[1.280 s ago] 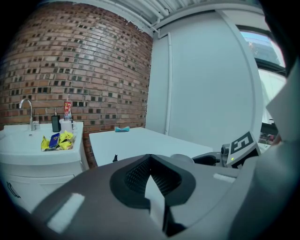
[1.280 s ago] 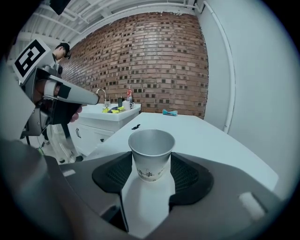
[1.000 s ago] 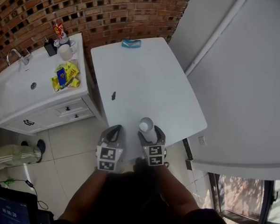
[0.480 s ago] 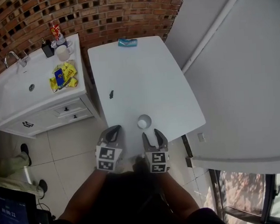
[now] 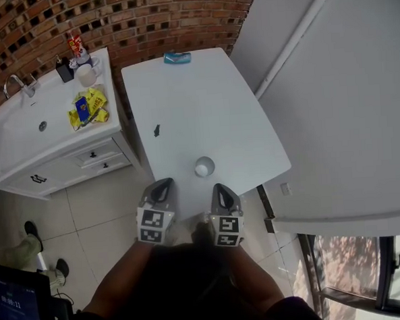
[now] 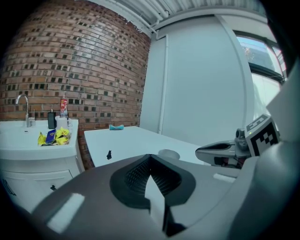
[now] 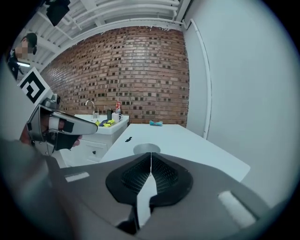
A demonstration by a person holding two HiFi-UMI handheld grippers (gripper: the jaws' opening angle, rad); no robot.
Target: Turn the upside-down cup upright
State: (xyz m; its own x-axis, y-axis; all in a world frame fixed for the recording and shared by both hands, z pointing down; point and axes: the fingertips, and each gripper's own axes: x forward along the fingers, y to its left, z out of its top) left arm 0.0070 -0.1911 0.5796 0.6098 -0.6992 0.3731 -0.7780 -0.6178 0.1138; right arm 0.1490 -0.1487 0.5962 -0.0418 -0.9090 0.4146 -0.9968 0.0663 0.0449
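Cup (image 5: 204,167) open side up, just ahead of right gripper (image 5: 222,188), jaws just squeezed together on nothing, left gripper (image 5: 162,187) closed too.

The left claw (image 6: 150,161), jaws together and empty, points toward the cup (image 6: 168,153) standing on the white table (image 6: 124,140).

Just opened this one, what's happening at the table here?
A person holds a two-jaw gripper in each hand at the near edge of a white table. A white cup stands on the table just ahead of them, open mouth up, so the flip looks done. Neither gripper touches it. The right gripper has its jaws together with nothing between them; they have just been closing. The left gripper is shut and empty too.
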